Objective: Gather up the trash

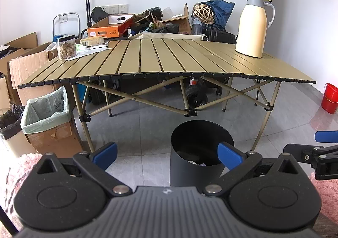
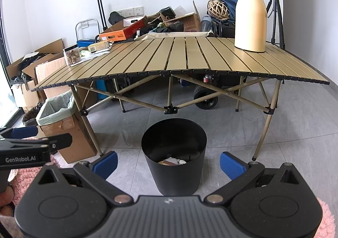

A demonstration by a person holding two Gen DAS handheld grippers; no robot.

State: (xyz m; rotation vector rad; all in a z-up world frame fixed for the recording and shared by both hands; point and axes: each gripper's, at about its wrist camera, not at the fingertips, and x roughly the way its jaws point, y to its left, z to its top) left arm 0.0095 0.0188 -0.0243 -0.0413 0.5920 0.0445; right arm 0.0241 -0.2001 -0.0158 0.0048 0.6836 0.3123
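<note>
we hold both tools low in front of the black bin (image 2: 173, 153), each spread wide with nothing between its blue pads. the right gripper (image 2: 168, 163) looks almost straight over the bin's mouth, where a few scraps of trash (image 2: 174, 161) already lie at the bottom. the left gripper (image 1: 166, 154) sits a little to the side, its right pad (image 1: 229, 154) overlapping the bin's rim in that view. on the folding table (image 1: 160, 58) beyond, we see a jar (image 1: 66, 47) and some papers (image 1: 93, 49) at the far left corner and a cream jug (image 1: 252, 26) at the right. we judge this a pause between drops. the next move likely calls for reaching up over the table edge toward the paper clutter, well apart from both tools.
</note>
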